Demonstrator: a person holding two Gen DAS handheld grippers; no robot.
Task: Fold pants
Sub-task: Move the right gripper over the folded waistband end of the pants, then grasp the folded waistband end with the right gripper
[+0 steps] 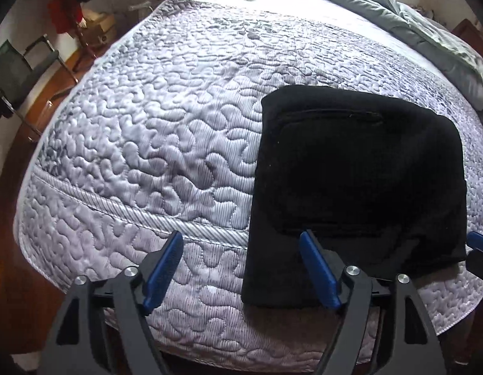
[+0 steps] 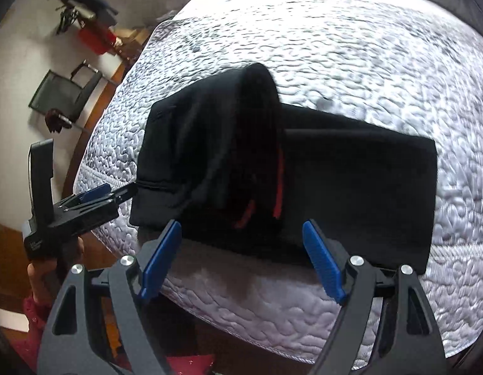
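Observation:
The black pants (image 1: pixel 357 172) lie folded in a rough rectangle on the quilted bed, near its front edge. In the right wrist view the pants (image 2: pixel 351 181) show a raised hump in the middle with red stripes inside the fold. My left gripper (image 1: pixel 241 265) is open and empty, its right finger just over the pants' near edge. It also shows in the right wrist view (image 2: pixel 116 193), beside the pants' left edge. My right gripper (image 2: pixel 241 256) is open and empty, just in front of the pants' near edge.
The silver-grey quilted bedspread (image 1: pixel 147 125) covers the bed. A grey duvet (image 1: pixel 429 31) is bunched at the far right. A dark chair (image 1: pixel 19 72) and a coat stand with red clothing (image 1: pixel 66 12) are on the wooden floor to the left.

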